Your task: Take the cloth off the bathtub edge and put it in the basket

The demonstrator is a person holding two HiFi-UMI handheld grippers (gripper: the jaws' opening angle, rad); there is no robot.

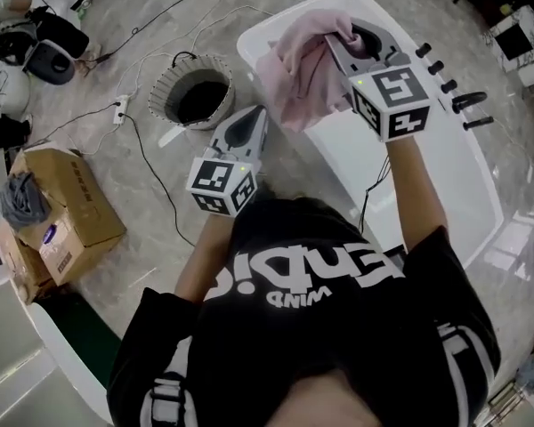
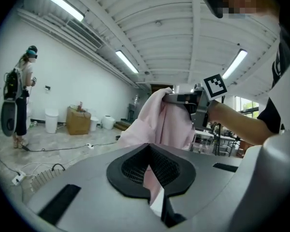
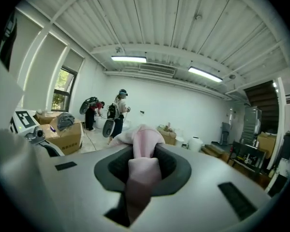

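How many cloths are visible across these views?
2. A pink cloth hangs from the right claw above the bathtub. A grey cloth lies on the cardboard box at the left. Others may be hidden.

Cardboard box [image 1: 67,216] at the left of the head view, grey rag [image 1: 22,198] lying on top of it, white power strip [image 1: 120,108] with black cables above, standing person [image 2: 21,95] at the left gripper view's left edge.

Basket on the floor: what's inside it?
Inside the basket only a dark hollow shows; its bottom is too dark to see. No pink shows there: the pink cloth hangs from the right gripper above the bathtub.
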